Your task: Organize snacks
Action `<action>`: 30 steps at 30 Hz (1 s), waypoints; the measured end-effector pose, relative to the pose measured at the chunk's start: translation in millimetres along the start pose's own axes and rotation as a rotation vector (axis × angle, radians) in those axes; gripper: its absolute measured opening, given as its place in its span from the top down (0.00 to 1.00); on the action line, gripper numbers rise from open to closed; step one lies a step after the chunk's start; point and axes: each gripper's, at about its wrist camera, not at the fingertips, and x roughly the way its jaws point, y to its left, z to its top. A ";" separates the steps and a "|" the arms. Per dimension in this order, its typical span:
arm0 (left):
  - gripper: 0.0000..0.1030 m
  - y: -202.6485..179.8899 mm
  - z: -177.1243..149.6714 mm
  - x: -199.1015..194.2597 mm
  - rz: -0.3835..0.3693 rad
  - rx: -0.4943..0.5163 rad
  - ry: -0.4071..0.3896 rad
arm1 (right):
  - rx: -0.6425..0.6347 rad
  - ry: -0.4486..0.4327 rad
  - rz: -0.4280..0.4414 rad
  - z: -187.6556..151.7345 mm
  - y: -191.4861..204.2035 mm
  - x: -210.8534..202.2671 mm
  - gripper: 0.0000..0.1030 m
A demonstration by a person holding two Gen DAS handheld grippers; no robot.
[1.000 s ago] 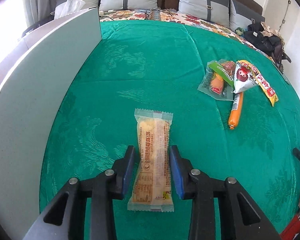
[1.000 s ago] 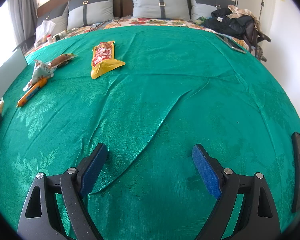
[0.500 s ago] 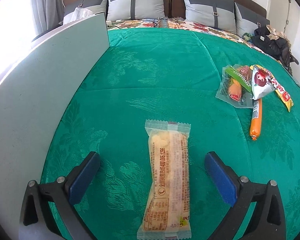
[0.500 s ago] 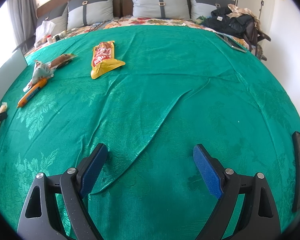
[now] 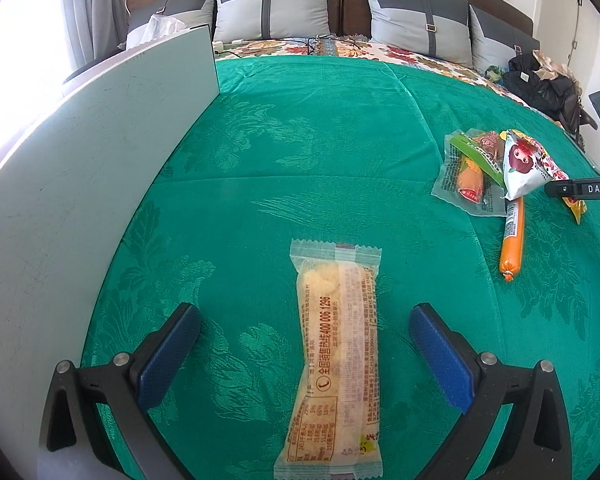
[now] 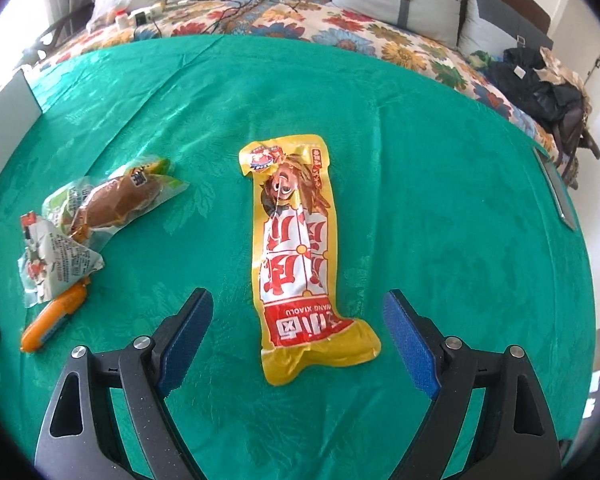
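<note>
Yellow snack pouch (image 6: 300,256): flat on green bedspread (image 6: 440,160), between the spread fingers of the right claw (image 6: 298,320), untouched. Light, crinkly, slippery film; pinch across the narrow middle. Left claw (image 5: 304,340): wide open, its jaws having just opened, astride the cake bar (image 5: 336,360) near the white board (image 5: 80,200).

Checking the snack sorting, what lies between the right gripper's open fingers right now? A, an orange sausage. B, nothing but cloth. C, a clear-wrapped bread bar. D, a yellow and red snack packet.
D: the yellow and red snack packet lies lengthwise between the right gripper's open jaws, untouched.

Left gripper (image 5: 305,344), right gripper (image 6: 297,326): black angular frames, triangular cutouts, silver screws, blue textured pads (image 5: 168,354); "DAS" lettering on right gripper's body.
</note>
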 end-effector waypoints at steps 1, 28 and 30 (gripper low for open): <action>0.00 -0.1 0.7 -0.1 0.000 0.000 0.000 | 0.032 -0.020 0.019 0.5 -4.1 -1.3 0.27; 0.00 0.0 0.7 -0.2 -0.001 0.000 0.000 | 0.611 -0.142 0.413 -207.0 -129.4 -100.4 0.28; 0.00 0.0 0.7 -0.1 -0.001 0.000 0.000 | 0.486 -0.139 0.295 -195.6 -112.4 -101.2 0.27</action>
